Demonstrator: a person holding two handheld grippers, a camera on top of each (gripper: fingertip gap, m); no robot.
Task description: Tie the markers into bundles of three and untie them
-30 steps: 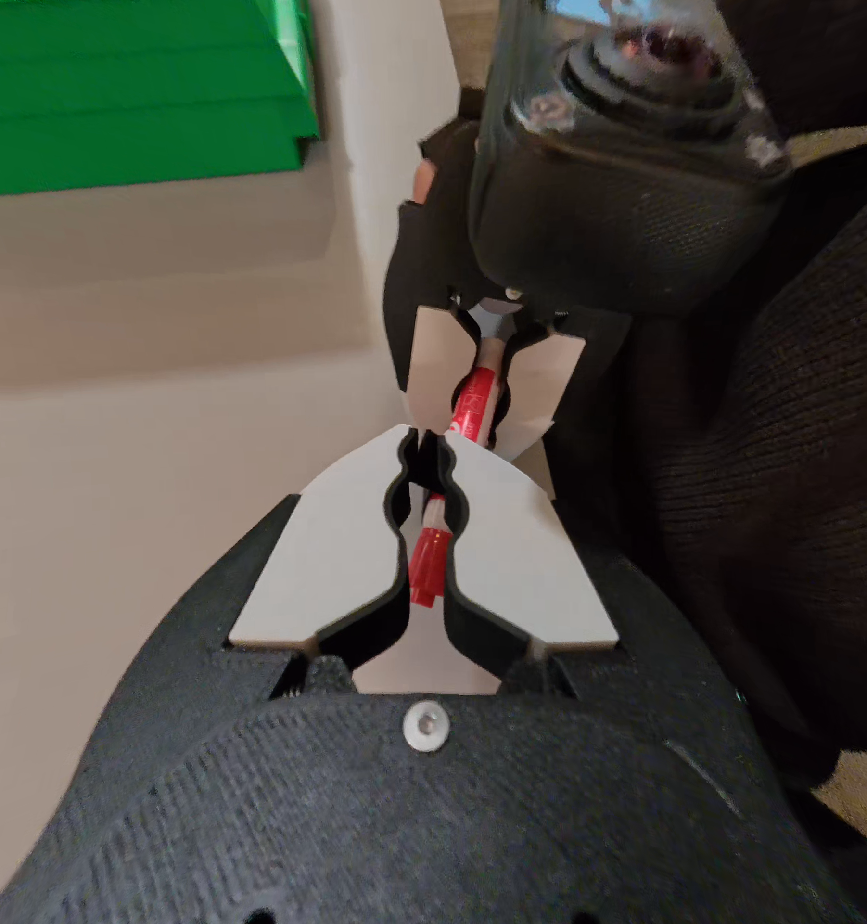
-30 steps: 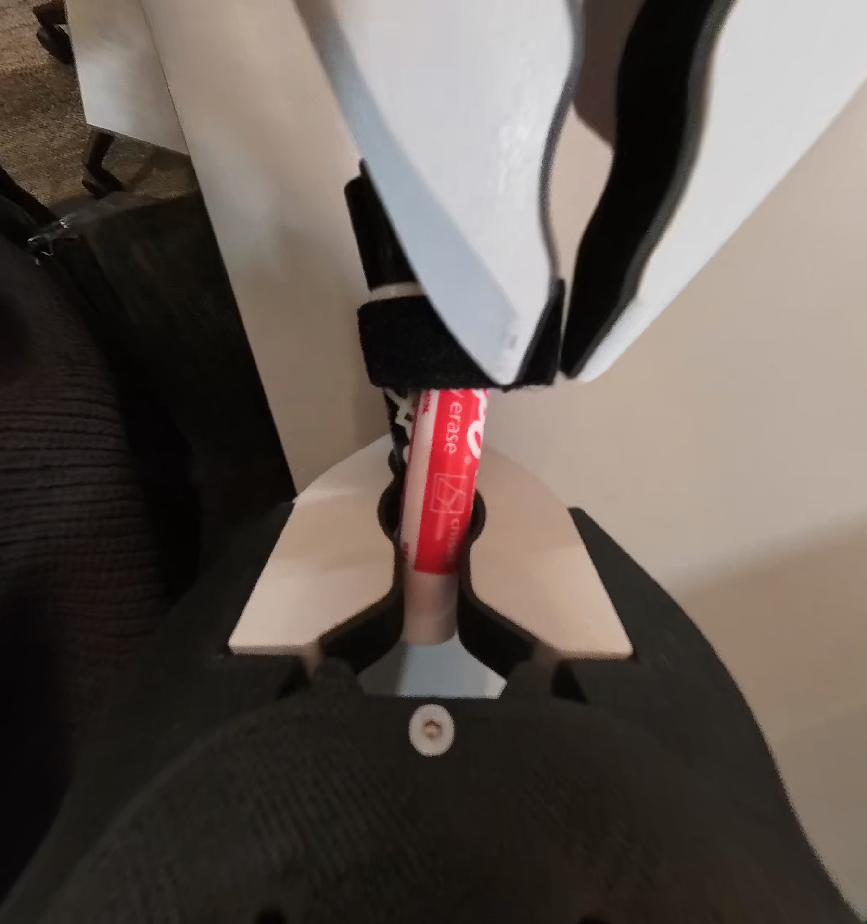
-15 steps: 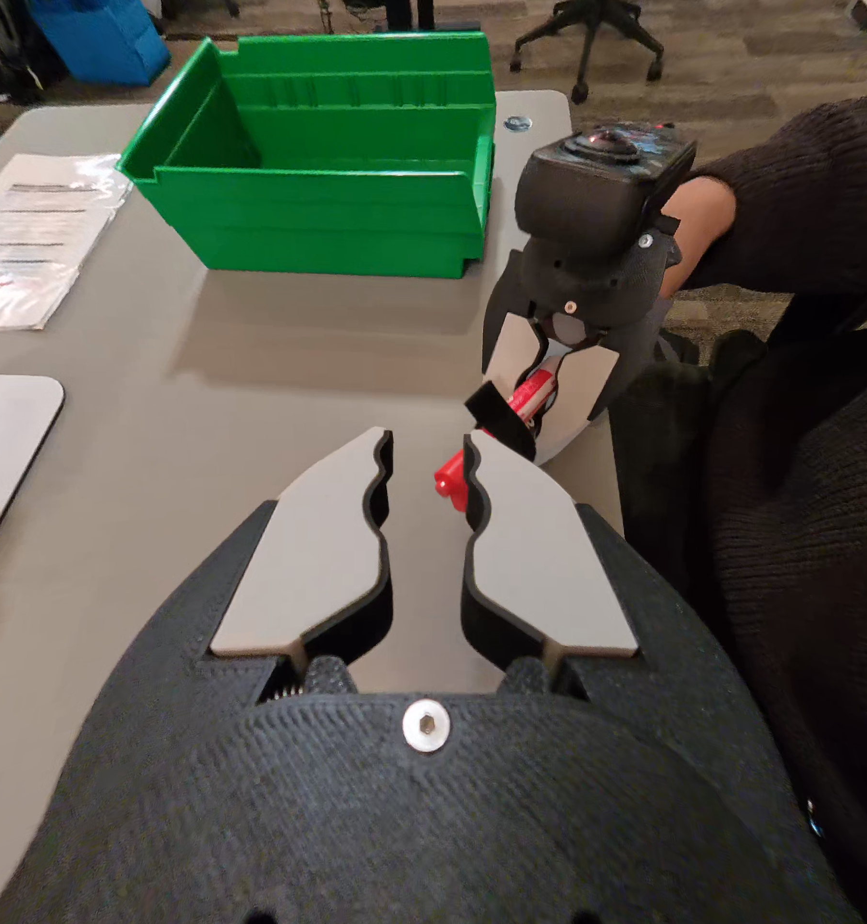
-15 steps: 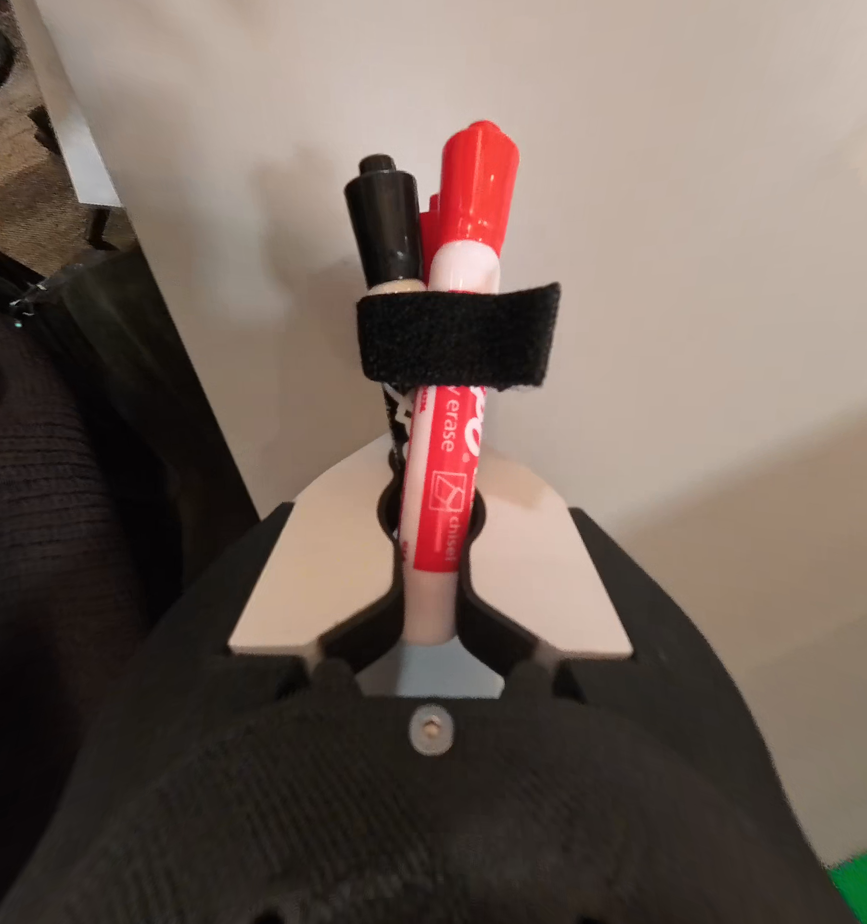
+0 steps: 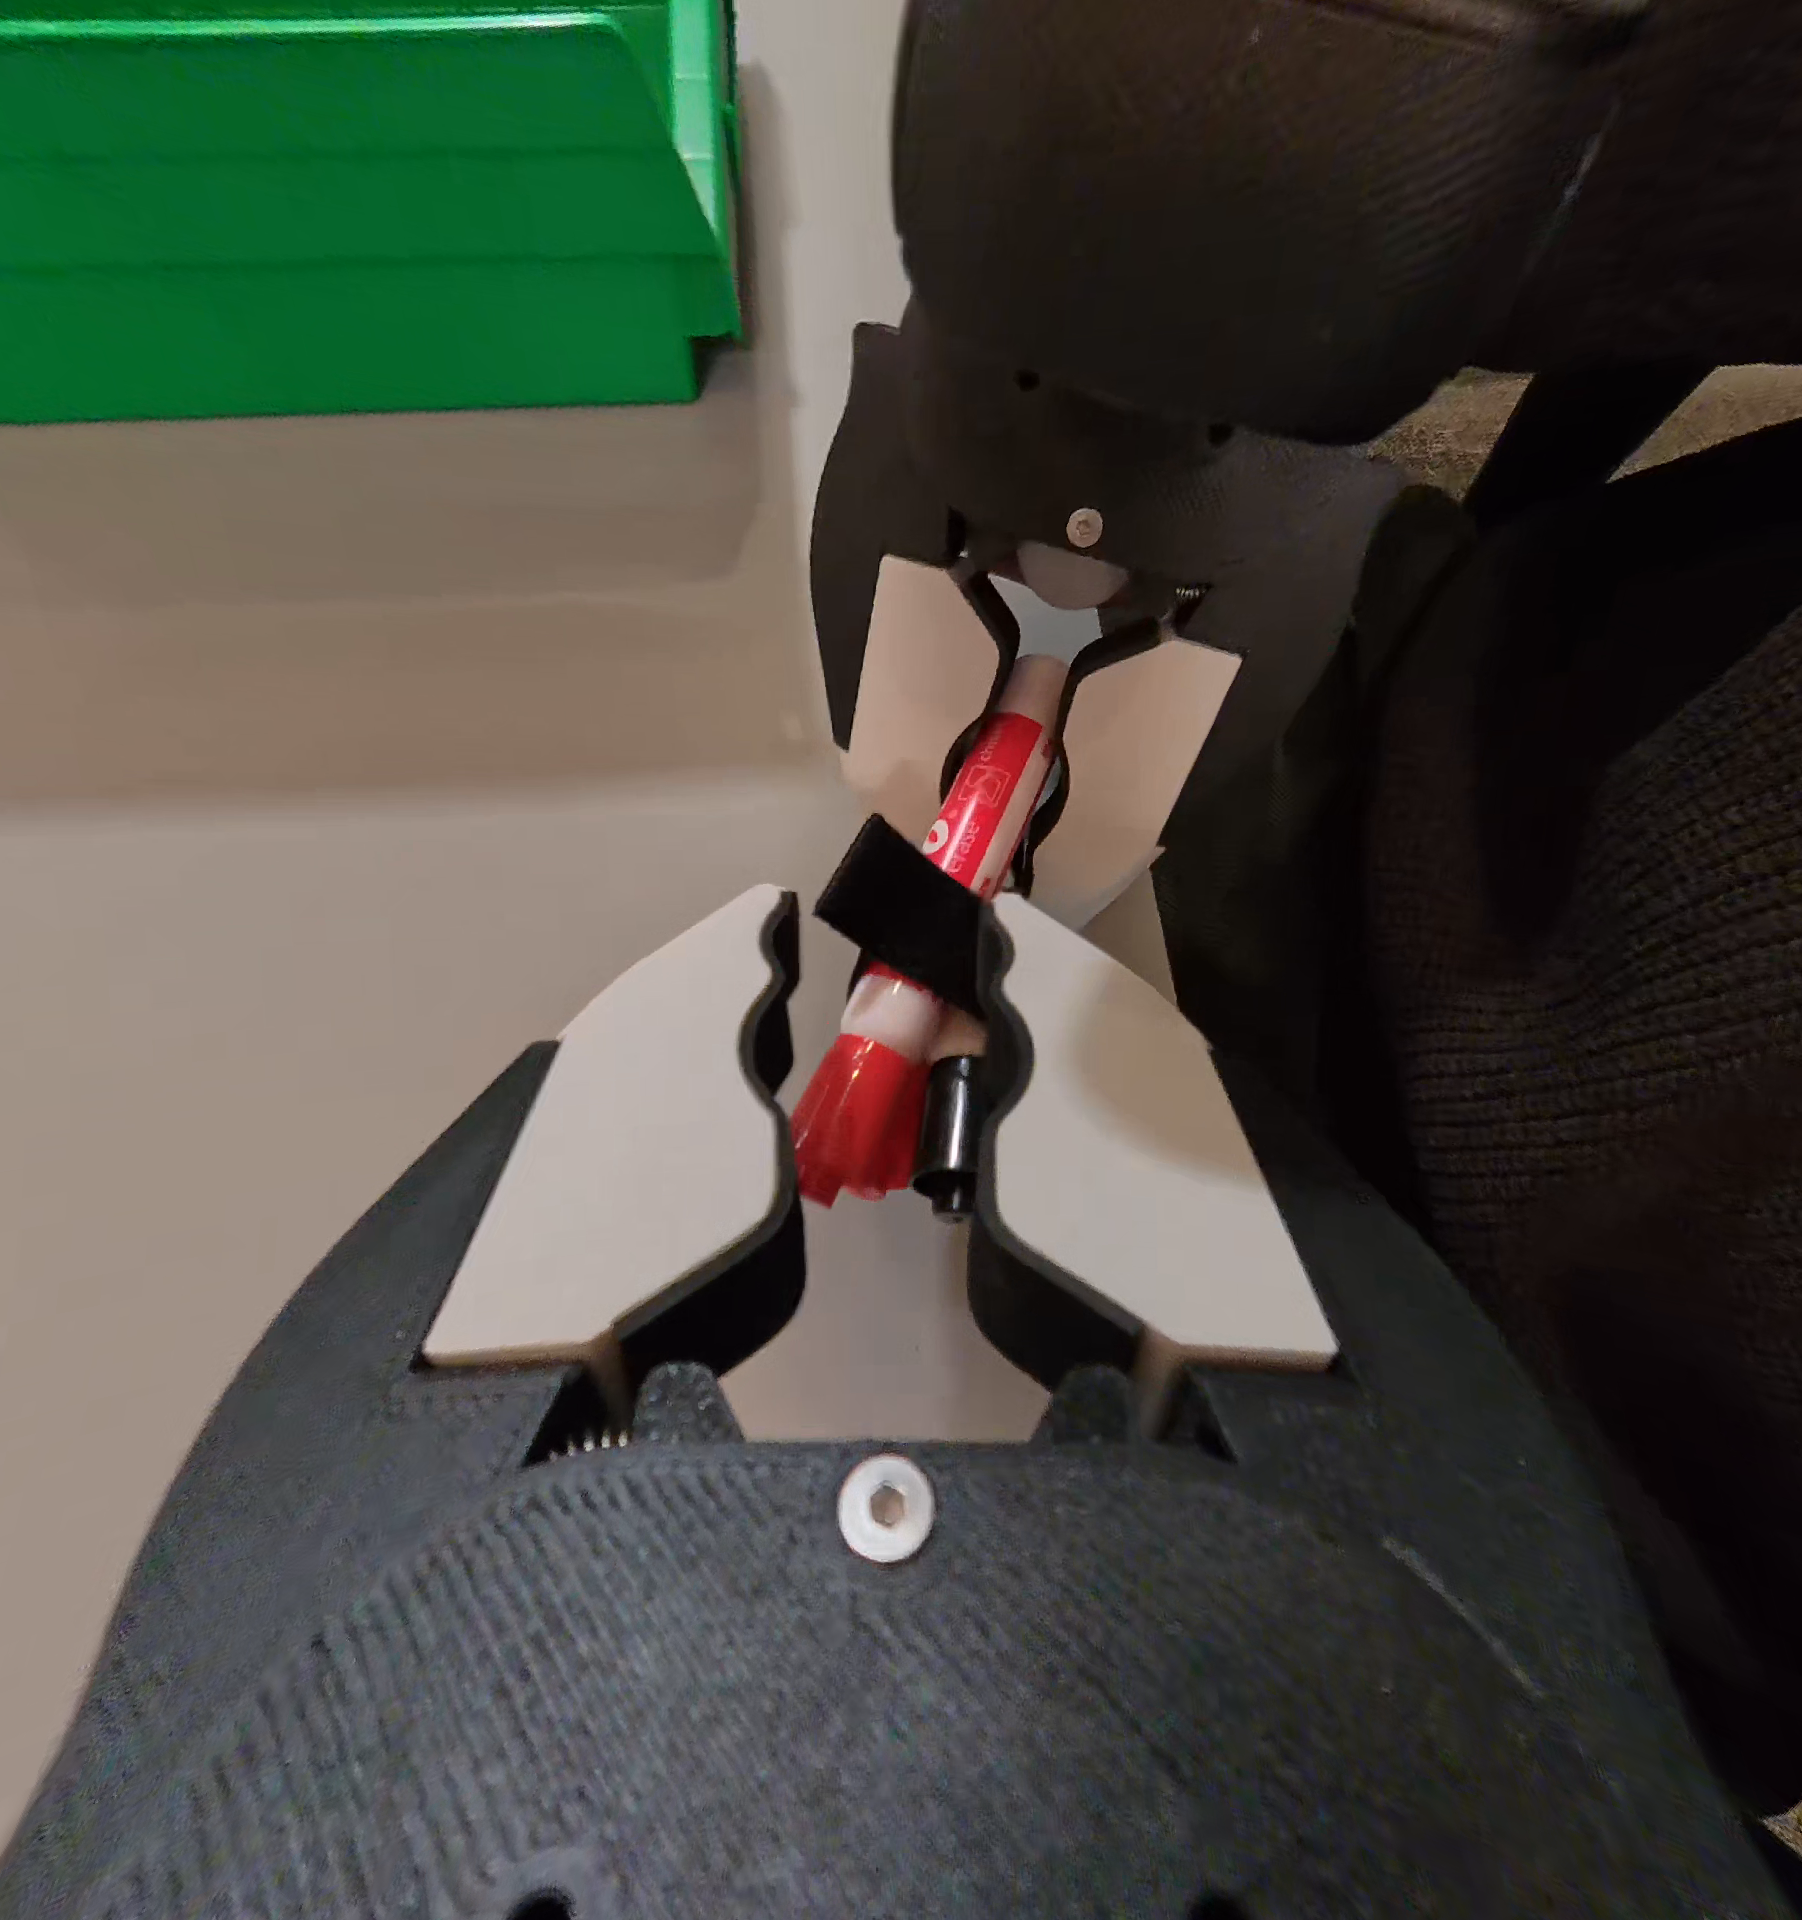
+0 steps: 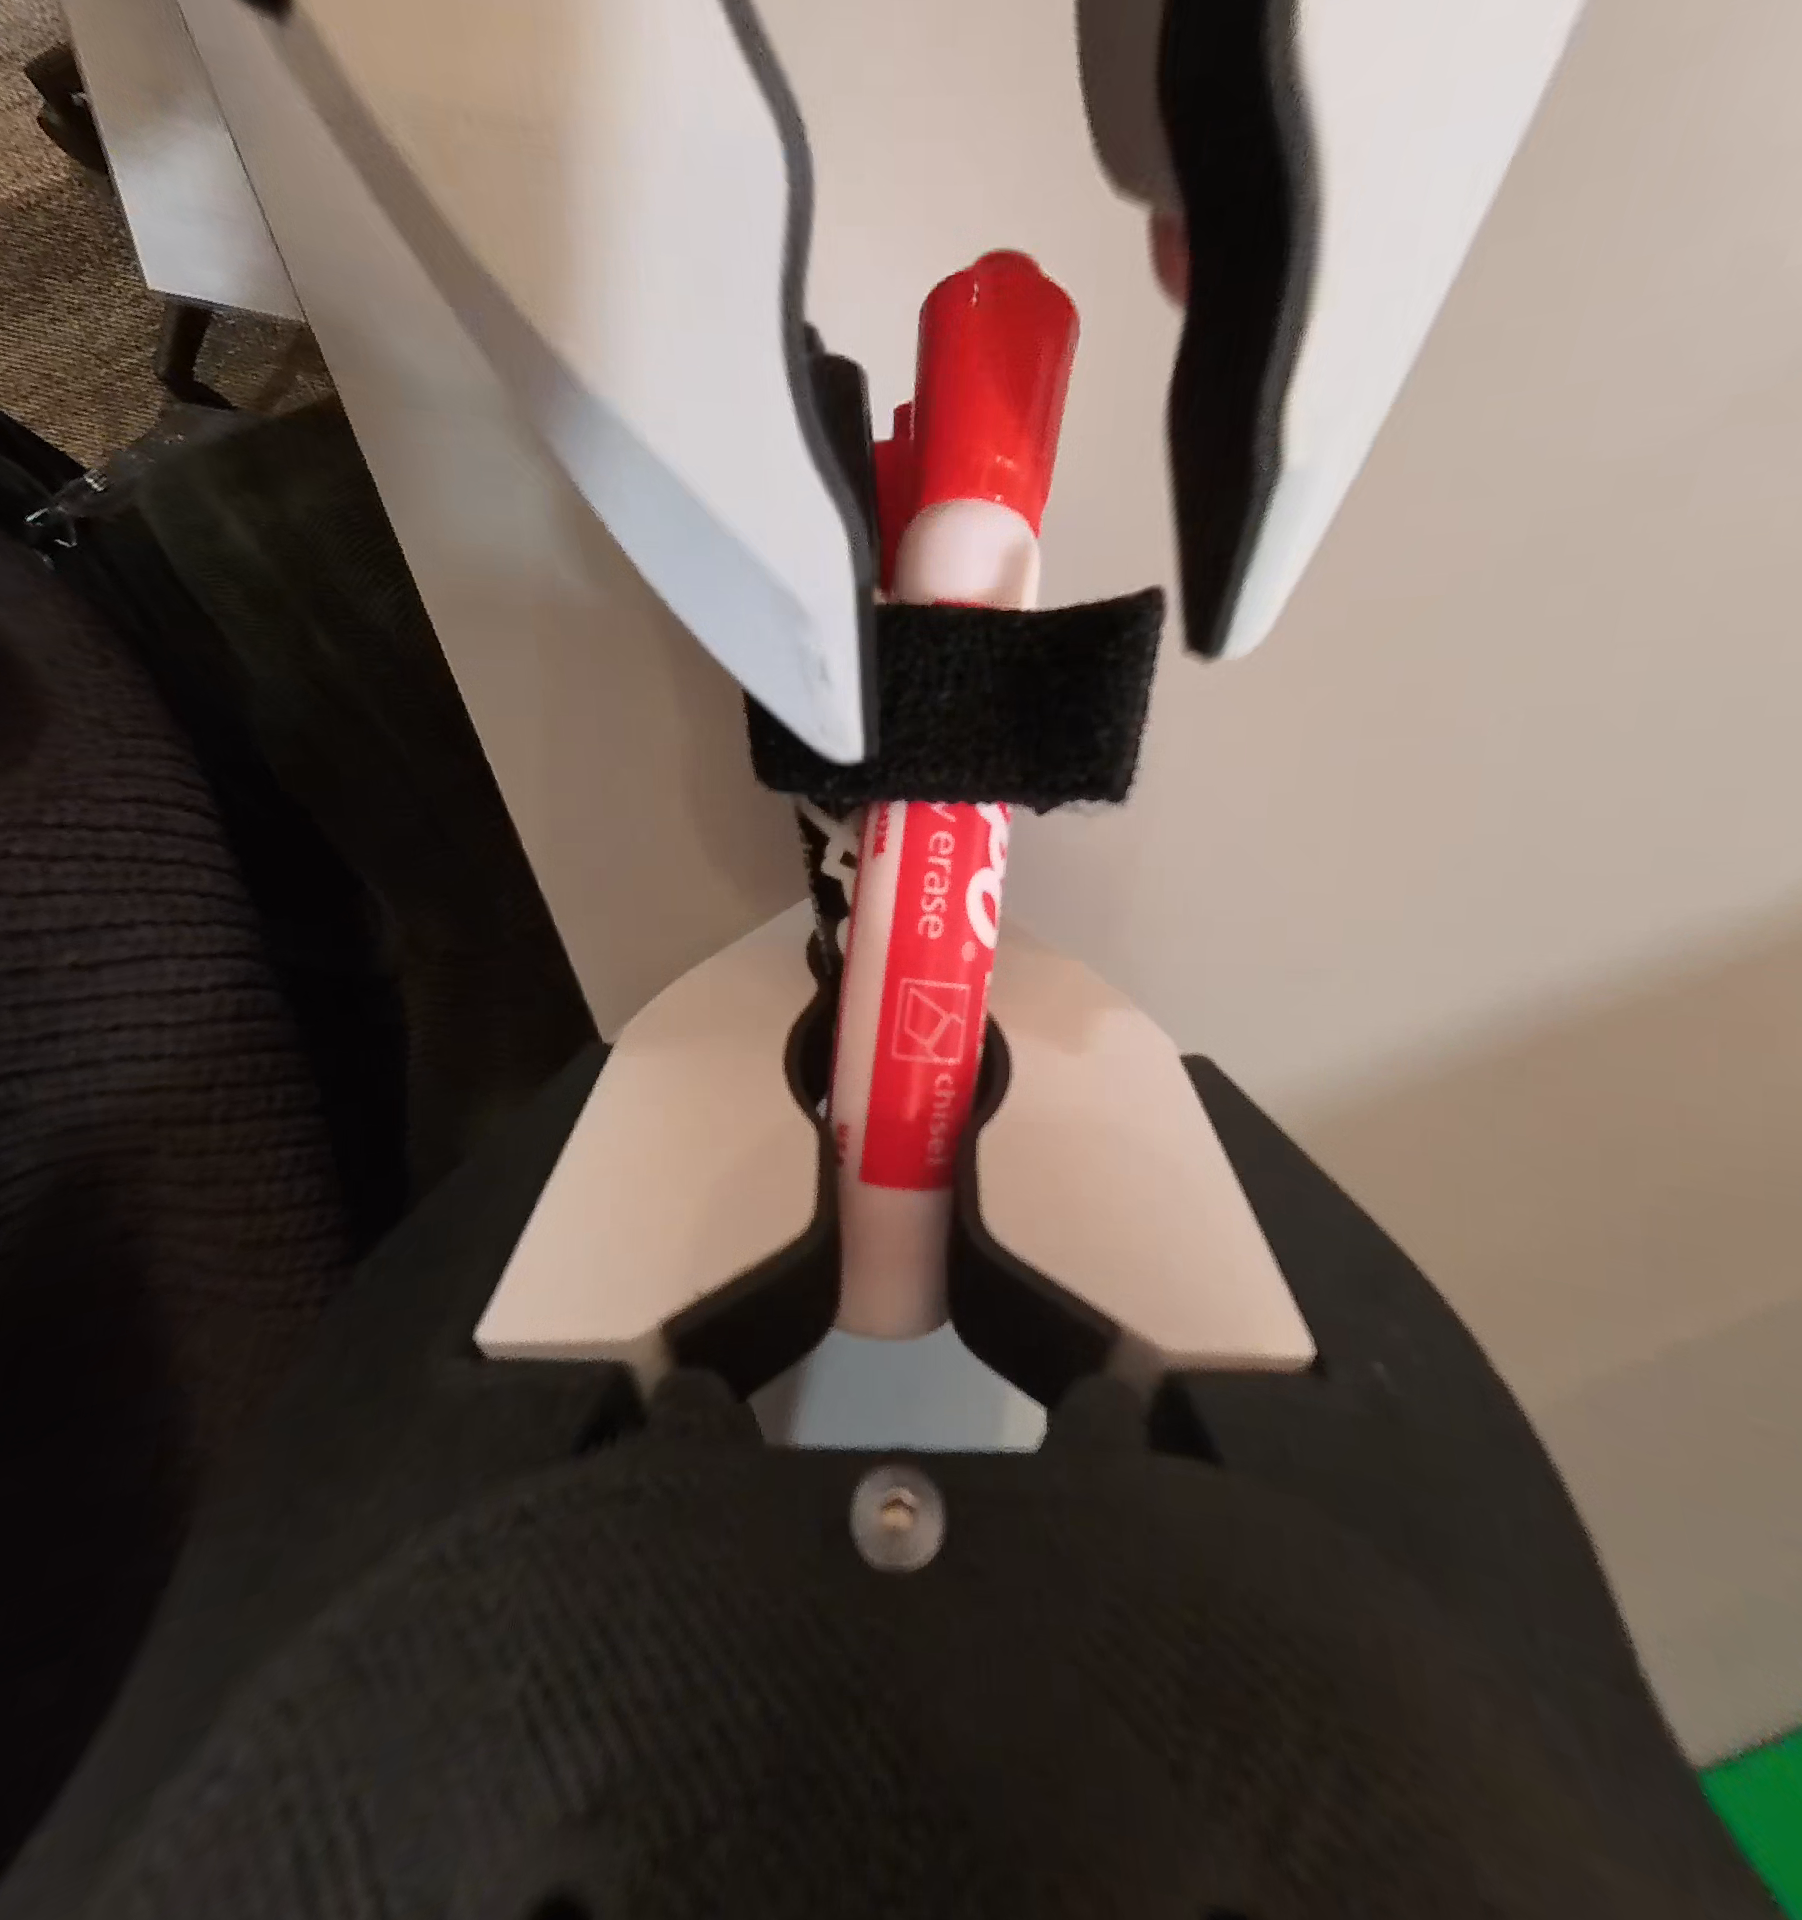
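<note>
Two grippers (image 5: 892, 1039) (image 6: 902, 1081); three markers (image 6: 964, 831); one black strap (image 6: 990, 696); one green bin (image 5: 315, 197).

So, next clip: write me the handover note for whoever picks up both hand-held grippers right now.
Right hand-held gripper: shut on the marker bundle, gripping the barrels, held above the table.
Left hand-held gripper: open, fingers either side of the capped ends; its right finger is beside the black strap, contact unclear.
Done: the strap is wrapped around the red and black markers.
Left: not clear from the views; the green bin is behind.

A beige table (image 5: 253, 935) carries a green bin (image 5: 305, 208) at its far side
</note>
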